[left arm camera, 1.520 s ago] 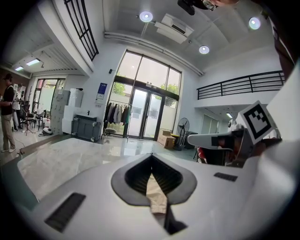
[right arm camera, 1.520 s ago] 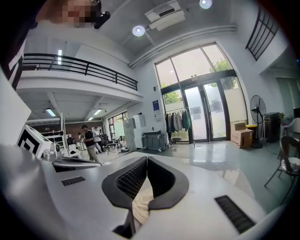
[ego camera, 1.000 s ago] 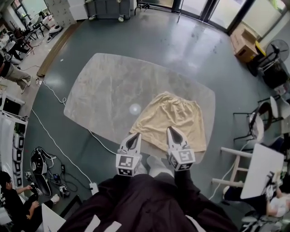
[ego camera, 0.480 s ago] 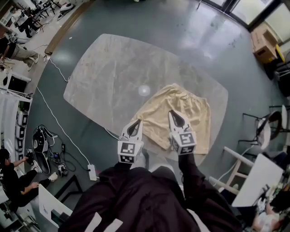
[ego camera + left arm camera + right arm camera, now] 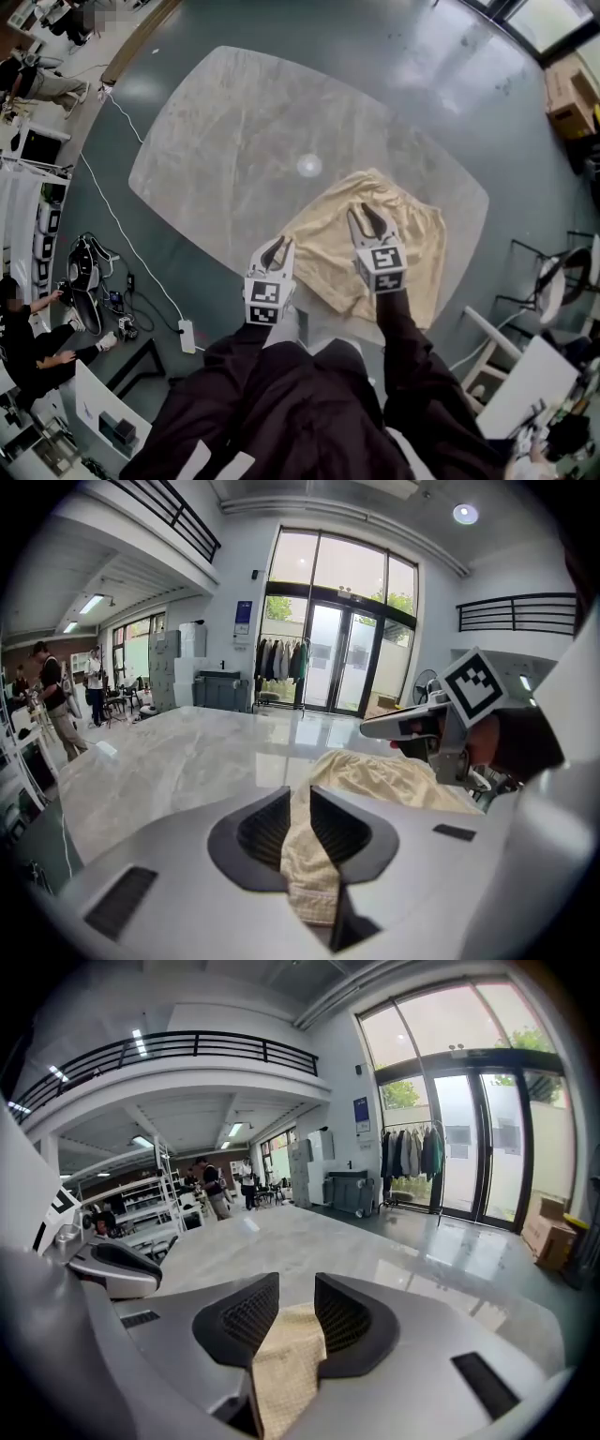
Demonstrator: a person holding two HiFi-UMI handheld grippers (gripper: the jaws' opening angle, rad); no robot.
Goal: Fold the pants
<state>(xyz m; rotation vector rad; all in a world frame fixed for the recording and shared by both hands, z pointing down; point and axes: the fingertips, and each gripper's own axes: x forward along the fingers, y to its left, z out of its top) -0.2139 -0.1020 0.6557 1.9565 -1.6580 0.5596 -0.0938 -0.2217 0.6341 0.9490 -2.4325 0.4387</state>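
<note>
Left claw (image 5: 277,247), right claw (image 5: 367,221) advanced, just opening round pants (image 5: 414,255), waistband far

The head view looks steeply down from high above on the whole table (image 5: 234,122) (the person's legs (image 5: 281,412) fill its bottom edge). The left gripper view sits low and close over the table, facing the glass doors (image 5: 337,658). The right gripper view, also low, faces the shelves (image 5: 141,1208). All three views share the table and the pants (image 5: 422,253).
</note>
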